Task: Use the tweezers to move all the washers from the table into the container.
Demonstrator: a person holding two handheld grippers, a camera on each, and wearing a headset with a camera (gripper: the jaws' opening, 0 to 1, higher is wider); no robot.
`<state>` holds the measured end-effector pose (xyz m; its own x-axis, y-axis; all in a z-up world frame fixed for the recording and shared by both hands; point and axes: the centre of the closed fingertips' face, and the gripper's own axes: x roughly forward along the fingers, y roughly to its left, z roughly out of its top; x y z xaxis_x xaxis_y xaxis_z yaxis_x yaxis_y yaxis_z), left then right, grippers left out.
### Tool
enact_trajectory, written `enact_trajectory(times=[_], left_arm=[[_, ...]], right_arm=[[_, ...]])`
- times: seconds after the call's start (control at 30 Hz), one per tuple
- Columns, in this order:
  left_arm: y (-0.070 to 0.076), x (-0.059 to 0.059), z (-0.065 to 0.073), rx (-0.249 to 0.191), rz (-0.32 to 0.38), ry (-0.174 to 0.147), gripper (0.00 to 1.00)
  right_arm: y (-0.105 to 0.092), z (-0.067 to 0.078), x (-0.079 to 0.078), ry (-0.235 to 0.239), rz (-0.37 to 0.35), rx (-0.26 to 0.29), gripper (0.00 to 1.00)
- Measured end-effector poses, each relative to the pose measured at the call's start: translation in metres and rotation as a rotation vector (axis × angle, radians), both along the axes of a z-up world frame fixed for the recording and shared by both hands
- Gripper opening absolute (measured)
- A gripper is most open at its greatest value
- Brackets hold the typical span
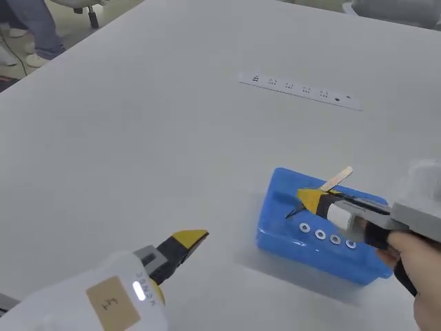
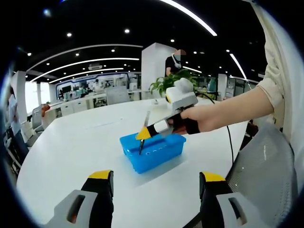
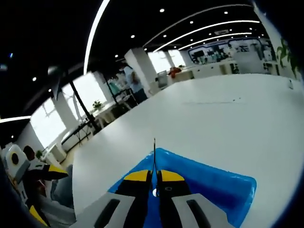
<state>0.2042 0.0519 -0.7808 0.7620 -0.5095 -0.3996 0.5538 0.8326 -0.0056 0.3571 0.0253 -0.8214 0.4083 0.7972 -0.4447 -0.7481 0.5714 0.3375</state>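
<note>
Right gripper (image 1: 311,200) is clamping the tweezers (image 1: 294,212) over the container (image 1: 303,256) — washers (image 1: 320,234) lying inside. Left gripper (image 2: 154,179) is hanging wide open, empty.

Three cameras, one shared blue container (image 1: 310,256)
The head view looks steeply down on the bench (image 1: 138,152), the container low at right. The left tool (image 2: 156,176) view faces it level from further off, catching the right tool (image 2: 142,134) side-on. The right tool view sits close above it, looking along the tweezers (image 3: 154,154) across the bench.
</note>
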Motion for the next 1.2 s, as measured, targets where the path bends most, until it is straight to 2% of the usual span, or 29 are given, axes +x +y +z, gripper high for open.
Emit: enact_trajectory(times=[0.13,0.2,0.27,0.3,0.33,0.43,0.5,0.57,0.6,0.67,0.7,0.8,0.87,0.9,0.93,1.0,1.07,1.2], left_arm=[[0.000,0.000,0.000,-0.003,-0.001,0.002,0.74],[-0.001,0.000,0.001,-0.006,-0.002,0.001,0.74],[-0.002,0.000,0.001,-0.010,-0.005,0.002,0.74],[-0.003,0.000,0.001,-0.016,-0.010,0.007,0.75],[-0.004,-0.001,0.001,-0.022,-0.014,0.012,0.75],[-0.009,-0.004,-0.002,-0.055,-0.046,0.047,0.74],[-0.011,-0.005,-0.002,-0.064,-0.058,0.058,0.73],[-0.009,-0.005,0.001,-0.080,-0.054,0.058,0.69],[-0.010,-0.004,0.003,-0.114,-0.047,0.067,0.69],[-0.008,-0.004,0.003,-0.152,-0.033,0.094,0.69],[-0.008,-0.004,0.005,-0.169,-0.037,0.096,0.69],[-0.006,-0.005,0.009,-0.206,-0.040,0.105,0.65],[-0.007,-0.006,0.011,-0.211,-0.051,0.108,0.61],[-0.008,-0.007,0.010,-0.203,-0.062,0.109,0.59],[-0.008,-0.008,0.008,-0.168,-0.090,0.112,0.58],[-0.007,-0.007,0.008,-0.132,-0.114,0.107,0.53],[-0.008,-0.007,0.010,-0.128,-0.139,0.109,0.46],[-0.016,-0.007,0.021,-0.086,-0.218,0.084,0.38]], right_arm=[[0.007,-0.004,-0.006,-0.069,0.081,-0.078,0.03],[0.011,-0.005,-0.009,-0.115,0.132,-0.116,0.03],[0.014,-0.004,-0.010,-0.182,0.185,-0.157,0.03],[0.015,-0.004,-0.012,-0.219,0.222,-0.182,0.03],[0.016,-0.005,-0.014,-0.216,0.233,-0.187,0.03],[0.017,-0.005,-0.016,-0.273,0.285,-0.233,0.04],[0.020,0.001,-0.018,-0.298,0.291,-0.219,0.04],[0.022,0.015,-0.023,-0.332,0.301,-0.177,0.04],[0.022,0.023,-0.026,-0.357,0.313,-0.172,0.04],[0.019,0.035,-0.035,-0.395,0.340,-0.171,0.04],[0.018,0.040,-0.039,-0.408,0.351,-0.167,0.04],[0.009,0.054,-0.053,-0.421,0.361,-0.155,0.04],[0.004,0.060,-0.060,-0.425,0.364,-0.146,0.04],[-0.002,0.064,-0.067,-0.422,0.366,-0.142,0.04],[-0.003,0.065,-0.069,-0.421,0.367,-0.142,0.04],[-0.011,0.066,-0.078,-0.408,0.366,-0.151,0.04],[-0.019,0.066,-0.089,-0.405,0.375,-0.170,0.04],[-0.031,0.057,-0.112,-0.382,0.423,-0.217,0.04]])
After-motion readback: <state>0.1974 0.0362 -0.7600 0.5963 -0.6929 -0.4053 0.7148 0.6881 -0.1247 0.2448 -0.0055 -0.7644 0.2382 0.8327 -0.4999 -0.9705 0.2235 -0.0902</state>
